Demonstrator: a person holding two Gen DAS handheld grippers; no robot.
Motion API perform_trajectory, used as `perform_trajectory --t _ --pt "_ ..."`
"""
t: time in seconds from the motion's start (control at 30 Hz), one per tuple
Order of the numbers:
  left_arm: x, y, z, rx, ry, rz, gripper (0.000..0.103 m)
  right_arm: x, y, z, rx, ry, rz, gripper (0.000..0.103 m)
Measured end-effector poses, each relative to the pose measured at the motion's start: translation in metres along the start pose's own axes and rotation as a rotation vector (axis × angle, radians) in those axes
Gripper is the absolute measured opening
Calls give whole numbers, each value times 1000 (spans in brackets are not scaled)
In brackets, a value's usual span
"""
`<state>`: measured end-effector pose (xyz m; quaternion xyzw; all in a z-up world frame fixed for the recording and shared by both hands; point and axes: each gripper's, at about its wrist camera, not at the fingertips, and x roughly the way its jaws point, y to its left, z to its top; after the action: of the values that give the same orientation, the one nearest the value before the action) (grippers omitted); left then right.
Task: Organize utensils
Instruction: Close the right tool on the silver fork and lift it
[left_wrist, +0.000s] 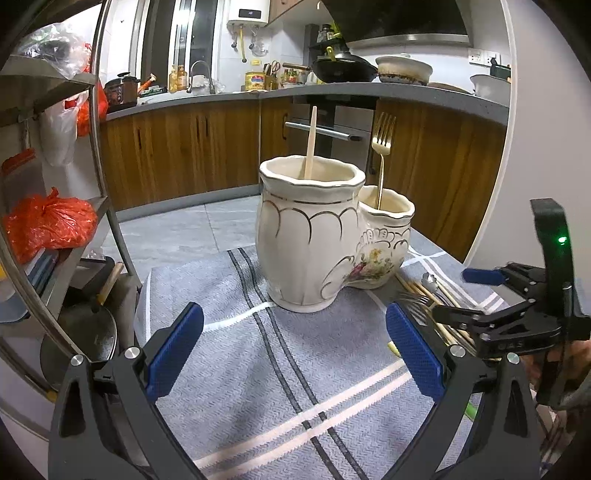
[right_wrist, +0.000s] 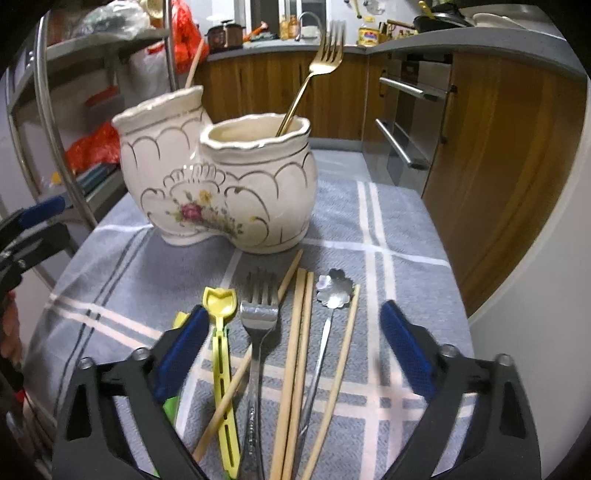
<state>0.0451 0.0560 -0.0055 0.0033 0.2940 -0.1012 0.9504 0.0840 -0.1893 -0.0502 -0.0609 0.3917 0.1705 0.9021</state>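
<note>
- A cream double-pot ceramic holder (right_wrist: 221, 177) stands at the far middle of the surface (right_wrist: 406, 229), on a grey striped cloth.
- Done: a gold fork (right_wrist: 314, 70) stands in its lower pot, a wooden chopstick (left_wrist: 310, 144) in its taller one.
- Left, lying loose near the holder: steel fork (right_wrist: 258, 332), chopsticks (right_wrist: 299, 350), flower-headed spoon (right_wrist: 334, 295), yellow shovel-shaped spoon (right_wrist: 219, 332).
- Right tool (right_wrist: 295, 354) hangs above these, jaws apart, gripping nothing.
- Left tool (left_wrist: 295, 350) is apart and empty, facing the holder.
- Judged barely begun.

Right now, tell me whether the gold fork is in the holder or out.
In. The gold fork stands tines-up in the ceramic holder's shorter compartment.
</note>
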Motion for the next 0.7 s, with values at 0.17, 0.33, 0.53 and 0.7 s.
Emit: perform_trajectory --t 0.17,0.33,0.53,0.7 --pt "1 0 -1 -7 4 -4 97 4 3 0 -2 19 33 57" --pt "2 -3 -1 -7 7 -9 97 7 9 -1 -19 44 80 41" --pt "2 -7 -1 0 8 -13 97 13 15 -1 -23 63 84 30" --pt "1 -8 -1 0 6 -11 97 15 12 -1 -10 58 87 23"
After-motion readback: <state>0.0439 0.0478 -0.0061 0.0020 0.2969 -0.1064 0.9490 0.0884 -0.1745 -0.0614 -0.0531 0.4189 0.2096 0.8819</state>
